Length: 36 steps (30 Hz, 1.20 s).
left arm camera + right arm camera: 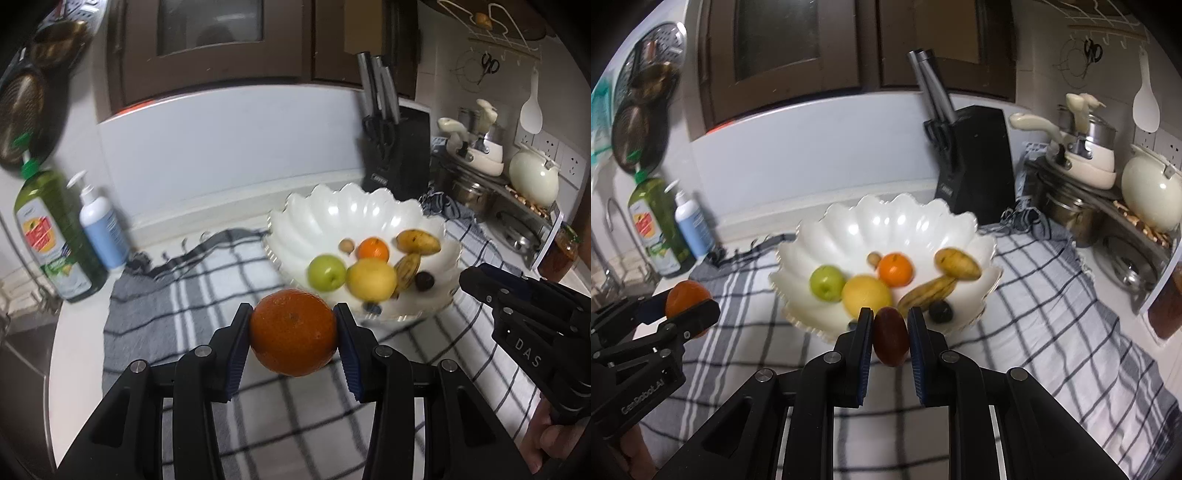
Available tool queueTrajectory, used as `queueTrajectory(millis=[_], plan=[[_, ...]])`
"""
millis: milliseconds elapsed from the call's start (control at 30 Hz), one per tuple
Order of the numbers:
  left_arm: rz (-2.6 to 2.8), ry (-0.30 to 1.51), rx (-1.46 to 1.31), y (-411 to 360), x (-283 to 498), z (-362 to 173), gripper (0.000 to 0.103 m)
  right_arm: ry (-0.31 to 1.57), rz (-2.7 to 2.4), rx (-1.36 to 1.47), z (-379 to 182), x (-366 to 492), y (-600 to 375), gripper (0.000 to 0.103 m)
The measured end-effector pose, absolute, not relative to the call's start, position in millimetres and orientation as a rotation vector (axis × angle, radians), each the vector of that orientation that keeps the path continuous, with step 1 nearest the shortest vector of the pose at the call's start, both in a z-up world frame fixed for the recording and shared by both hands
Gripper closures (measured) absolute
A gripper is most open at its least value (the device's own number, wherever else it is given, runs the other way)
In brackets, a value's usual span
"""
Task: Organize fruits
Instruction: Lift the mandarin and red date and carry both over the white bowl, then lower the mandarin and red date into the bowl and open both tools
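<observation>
My left gripper [293, 325] is shut on a large orange [293, 332], held above the checked cloth [221, 277] just short of the white scalloped bowl [332, 210]. The same orange [687, 295] shows at the left of the right wrist view, in the left gripper [687, 308]. My right gripper [890, 325] is shut on a small dark red oval fruit [891, 338], in front of the bowl [849, 229]. The bowl holds a green apple [827, 282], a yellow fruit [866, 295], a small orange [895, 269], brownish-yellow fruits [956, 263] and a dark one [941, 312]. The right gripper [467, 284] enters the left view from the right.
A black knife block [400, 151] stands behind the bowl. A green bottle [55, 236] and a blue-white pump bottle [101, 225] stand at the left near the sink. Pots, a cream kettle [533, 177] and a jar [557, 254] crowd the right side.
</observation>
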<state>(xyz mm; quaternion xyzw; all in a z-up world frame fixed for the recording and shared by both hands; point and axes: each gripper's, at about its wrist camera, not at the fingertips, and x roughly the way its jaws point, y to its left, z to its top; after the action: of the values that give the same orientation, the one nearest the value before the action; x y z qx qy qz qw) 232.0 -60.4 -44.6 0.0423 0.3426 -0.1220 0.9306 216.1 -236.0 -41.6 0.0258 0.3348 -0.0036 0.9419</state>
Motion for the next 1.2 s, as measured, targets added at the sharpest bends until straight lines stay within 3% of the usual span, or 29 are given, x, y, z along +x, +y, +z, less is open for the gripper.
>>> queueTrajectory(millis=[500, 1200], plan=[[-0.296, 0.694, 0.132, -101.7, 306.8, -32.0, 0.059, 0.664, -0.067, 0.059, -28.8, 269.7, -269.8, 0.083], [-0.358, 0.835, 0.136, -131.3, 352.8, -86.8, 0.058, 0.807, -0.069, 0.111, -84.0, 316.9, -302.1, 0.083]])
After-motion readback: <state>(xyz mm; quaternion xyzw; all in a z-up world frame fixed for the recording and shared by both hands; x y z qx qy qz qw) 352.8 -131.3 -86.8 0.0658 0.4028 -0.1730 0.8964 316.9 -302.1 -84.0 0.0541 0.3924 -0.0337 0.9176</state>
